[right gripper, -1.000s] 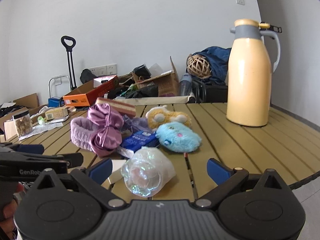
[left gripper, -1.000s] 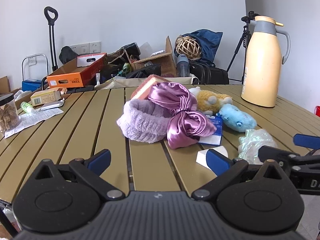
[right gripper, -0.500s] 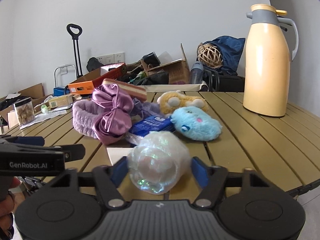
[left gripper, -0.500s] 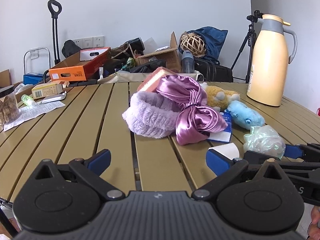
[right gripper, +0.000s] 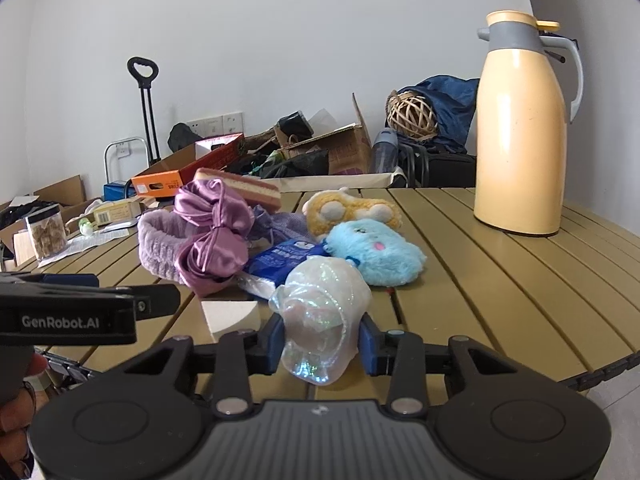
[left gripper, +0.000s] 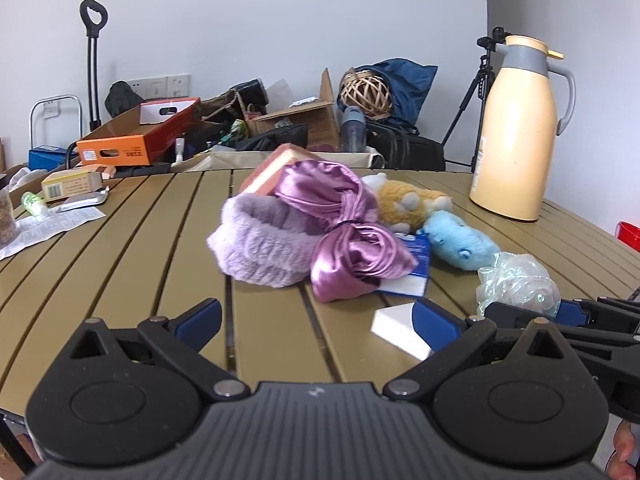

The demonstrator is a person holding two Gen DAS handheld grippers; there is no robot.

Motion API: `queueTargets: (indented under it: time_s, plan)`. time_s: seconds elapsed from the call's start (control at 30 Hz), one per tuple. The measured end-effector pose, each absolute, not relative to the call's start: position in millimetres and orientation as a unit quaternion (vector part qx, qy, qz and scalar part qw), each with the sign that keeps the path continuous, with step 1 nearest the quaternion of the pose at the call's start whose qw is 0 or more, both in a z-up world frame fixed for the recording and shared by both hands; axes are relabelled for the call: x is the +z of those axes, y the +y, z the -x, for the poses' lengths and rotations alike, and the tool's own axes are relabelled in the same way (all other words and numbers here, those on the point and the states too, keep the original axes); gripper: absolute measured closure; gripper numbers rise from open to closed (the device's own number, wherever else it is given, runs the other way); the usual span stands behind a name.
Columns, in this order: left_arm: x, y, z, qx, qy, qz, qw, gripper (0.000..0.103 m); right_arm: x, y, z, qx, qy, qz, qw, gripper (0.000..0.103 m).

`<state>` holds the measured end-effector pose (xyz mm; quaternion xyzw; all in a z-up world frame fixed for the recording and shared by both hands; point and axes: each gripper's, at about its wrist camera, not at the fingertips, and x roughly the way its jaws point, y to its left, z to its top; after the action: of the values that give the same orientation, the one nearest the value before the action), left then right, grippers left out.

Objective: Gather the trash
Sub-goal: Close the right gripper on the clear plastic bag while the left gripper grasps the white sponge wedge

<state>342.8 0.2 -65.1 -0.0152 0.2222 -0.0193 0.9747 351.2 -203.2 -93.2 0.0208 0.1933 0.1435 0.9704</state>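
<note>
A crumpled clear iridescent plastic wrapper (right gripper: 320,312) sits at the near edge of the slatted table (right gripper: 500,280). My right gripper (right gripper: 320,344) is shut on it, blue pads pressing both sides. The wrapper also shows in the left wrist view (left gripper: 518,284), with the right gripper (left gripper: 532,310) around it. My left gripper (left gripper: 318,318) is open and empty, low over the near table. A white paper scrap (left gripper: 396,326) lies by its right finger and also shows in the right wrist view (right gripper: 230,314). The left gripper (right gripper: 92,304) shows side-on at the left of the right wrist view.
A pile sits mid-table: lilac fuzzy headband (left gripper: 264,240), purple satin scrunchie (left gripper: 348,236), blue packet (right gripper: 284,262), blue plush (right gripper: 376,252), yellow plush (right gripper: 352,210), pink sponge (right gripper: 244,186). A tall cream thermos (right gripper: 520,136) stands at right. Paper and boxes (left gripper: 72,186) lie far left.
My right gripper went from open around the wrapper to shut on it. The left gripper shifted slightly and stays open.
</note>
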Motion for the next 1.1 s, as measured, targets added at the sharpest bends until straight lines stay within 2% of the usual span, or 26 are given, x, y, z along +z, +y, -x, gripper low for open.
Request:
queueTargets:
  time_s: [0.27, 0.73, 0.83, 0.93, 1.03, 1.1]
  plan:
    - [-66, -20, -348, -0.04, 0.23, 0.016, 0.972, 0.0, -87, -227, -343, 0.127, 0.171, -0.04, 0.976, 0.067]
    - [-80, -50, -367, -0.05, 0.249, 0.017, 0.967, 0.0, -90, -245, -343, 0.096, 0.179, -0.058, 0.977, 0.068]
    - [-82, -55, -369, -0.051, 0.251, 0.017, 0.967, 0.003, -92, -248, -344, 0.091, 0.183, -0.06, 0.977, 0.068]
    - [-83, -61, -370, -0.046, 0.249, 0.009, 0.967, 0.01, -93, -251, -344, 0.089, 0.182, -0.062, 0.977, 0.068]
    - [-85, -62, -372, -0.041, 0.258, 0.007, 0.965, 0.023, -94, -254, -344, 0.087, 0.183, -0.066, 0.977, 0.068]
    - [-87, -63, -374, -0.038, 0.265, 0.008, 0.964, 0.038, -94, -255, -344, 0.086, 0.184, -0.067, 0.977, 0.068]
